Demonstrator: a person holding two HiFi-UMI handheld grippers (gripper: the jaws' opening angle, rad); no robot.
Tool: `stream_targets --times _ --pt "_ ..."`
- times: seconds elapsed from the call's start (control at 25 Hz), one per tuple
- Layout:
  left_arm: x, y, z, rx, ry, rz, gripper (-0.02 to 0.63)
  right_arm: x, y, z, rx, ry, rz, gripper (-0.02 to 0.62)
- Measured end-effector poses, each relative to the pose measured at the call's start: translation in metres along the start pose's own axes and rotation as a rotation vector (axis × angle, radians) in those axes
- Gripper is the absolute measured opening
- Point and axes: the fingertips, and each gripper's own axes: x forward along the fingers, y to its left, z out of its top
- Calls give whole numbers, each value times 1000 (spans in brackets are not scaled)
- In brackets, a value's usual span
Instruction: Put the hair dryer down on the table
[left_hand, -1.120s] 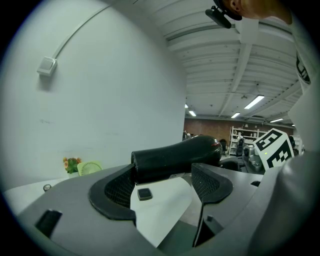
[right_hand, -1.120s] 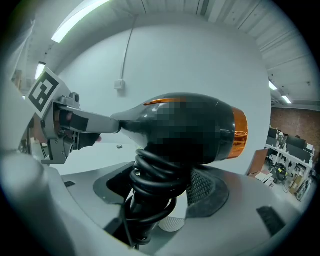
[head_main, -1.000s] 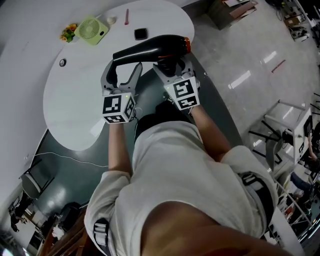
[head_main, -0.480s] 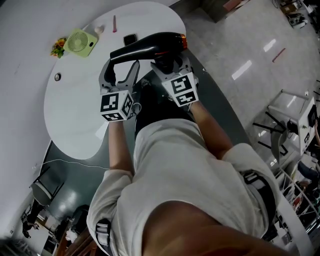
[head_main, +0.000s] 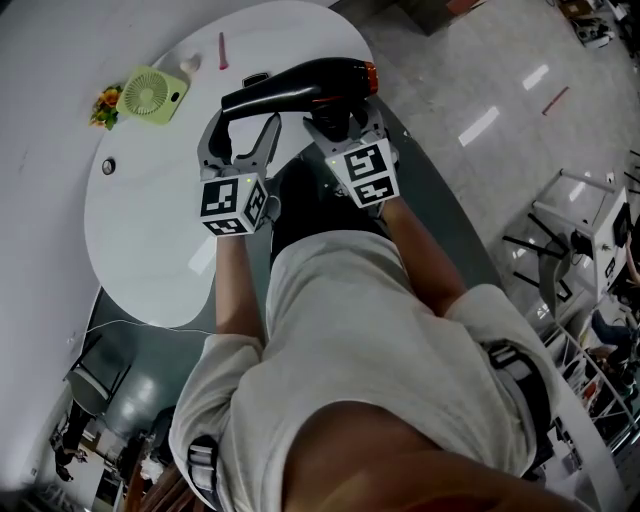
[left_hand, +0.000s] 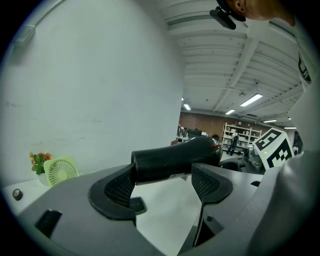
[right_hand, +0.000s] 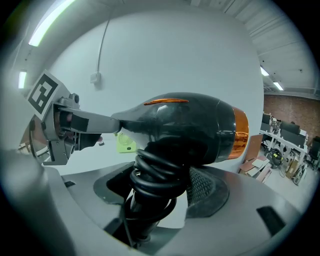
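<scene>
A black hair dryer (head_main: 300, 82) with an orange rear ring hangs in the air over the near edge of the white table (head_main: 150, 230). My right gripper (head_main: 335, 125) is shut on its handle, around which the black cord (right_hand: 152, 180) is coiled. In the right gripper view the dryer body (right_hand: 190, 125) fills the middle, above the right gripper (right_hand: 160, 189). My left gripper (head_main: 242, 135) stands open just under the nozzle end. In the left gripper view the nozzle (left_hand: 175, 157) lies across and beyond the spread jaws of the left gripper (left_hand: 162, 182).
On the table's far left stand a green desk fan (head_main: 150, 93) and a small flower ornament (head_main: 104, 103). A pink stick (head_main: 222, 50) and a small dark object (head_main: 255, 78) lie at the back, and a small round thing (head_main: 108, 167) lies at the left. Glossy floor (head_main: 480, 120) lies to the right.
Both grippers and the dryer have drifted slightly away from the fan, and the view has shifted. The right gripper's hold and the left gripper's spread are unchanged.
</scene>
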Motion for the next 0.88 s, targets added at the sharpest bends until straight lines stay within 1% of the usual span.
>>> stream_targets --times 0.36,0.88 --pt "37 31 -8 -23 38 -33 365 41 -13 -2 29 53 -12 299" --pt "75 58 -17 -43 83 -69 365 79 -28 -6 61 104 -27 299"
